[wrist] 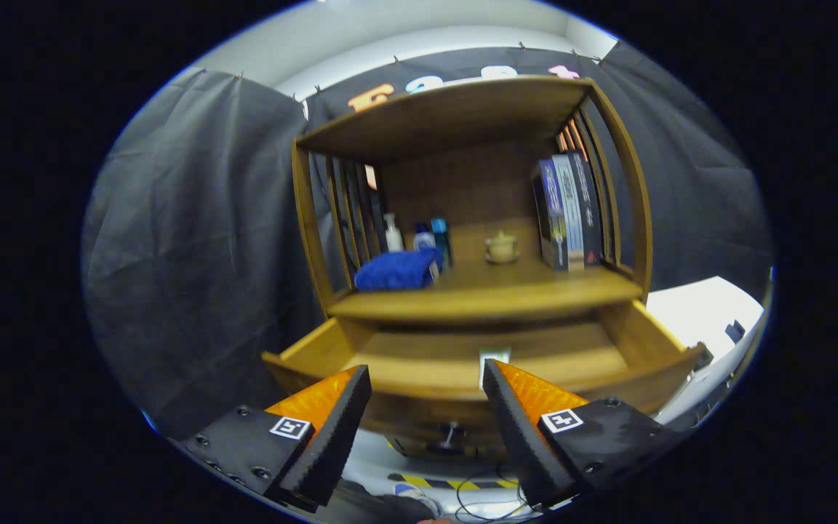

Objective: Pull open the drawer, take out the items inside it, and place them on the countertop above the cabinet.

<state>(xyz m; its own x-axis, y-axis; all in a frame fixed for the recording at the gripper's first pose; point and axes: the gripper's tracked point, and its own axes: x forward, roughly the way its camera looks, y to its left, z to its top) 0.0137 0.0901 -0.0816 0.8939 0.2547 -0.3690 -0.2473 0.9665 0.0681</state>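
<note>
The wooden drawer (302,349) is pulled open below the countertop (484,298) of the cabinet. A small white item (493,358) lies on the drawer floor, just beyond my right fingertip. My gripper (426,378) hovers open above the drawer's front edge with nothing between its fingers. The drawer's knob (451,434) shows below, between the fingers. On the countertop lie a folded blue cloth (398,270), some bottles (419,236) and a small tan pot (501,247).
Upright books (568,211) stand at the right end of the countertop against slatted sides. A shelf board (455,116) roofs the countertop. A white surface (703,313) lies right of the cabinet. Cables and striped tape (455,482) are on the floor below.
</note>
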